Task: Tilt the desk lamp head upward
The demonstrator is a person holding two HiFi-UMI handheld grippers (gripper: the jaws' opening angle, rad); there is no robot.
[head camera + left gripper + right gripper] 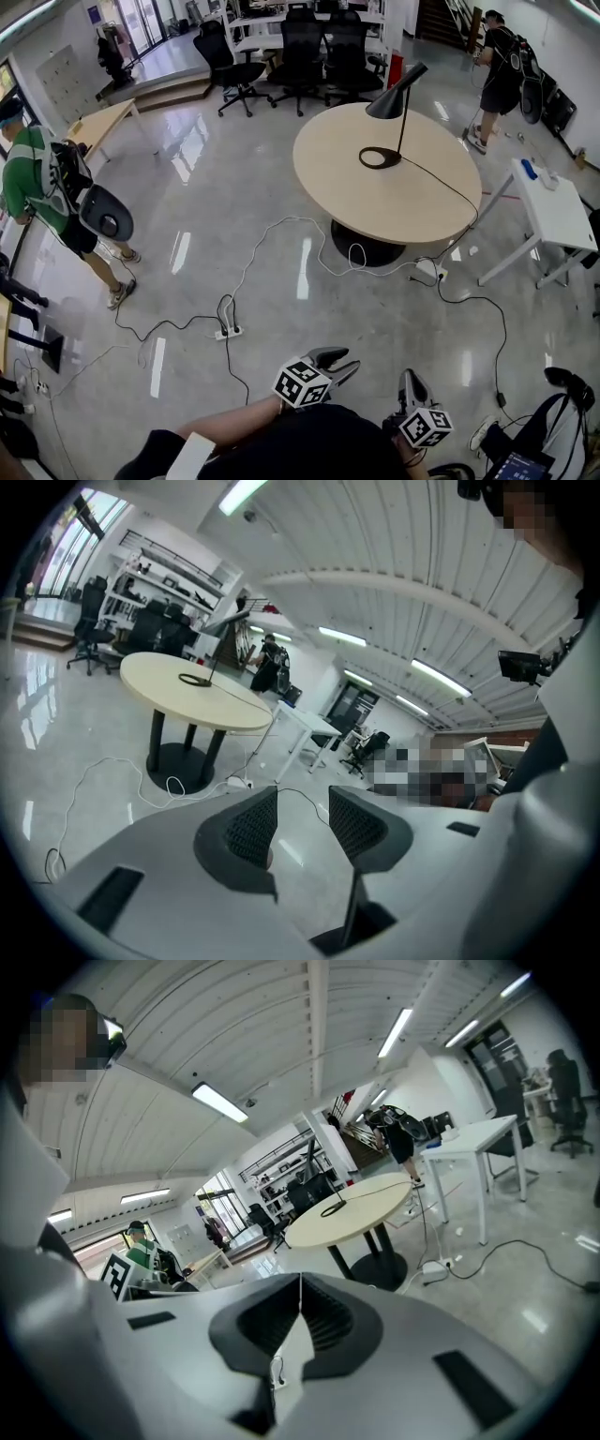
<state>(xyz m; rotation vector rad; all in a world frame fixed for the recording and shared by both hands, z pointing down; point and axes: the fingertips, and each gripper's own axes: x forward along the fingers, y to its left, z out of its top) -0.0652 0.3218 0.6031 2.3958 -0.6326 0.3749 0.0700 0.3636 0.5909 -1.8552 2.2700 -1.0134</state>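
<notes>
Round beige table (375, 202) stood across the floor. The black desk lamp (396, 101) was on it, head angled down (untouched). Left gripper (302, 806): jaws slightly apart, nothing between. Right gripper (300, 1288): jaws pressed together, empty. Both were well apart from the lamp.

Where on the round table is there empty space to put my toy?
The round beige table is bare left of the black desk lamp and along its near edge. The lamp's black cord crosses the right side. The floor beneath is cluttered with white and black cables.
</notes>
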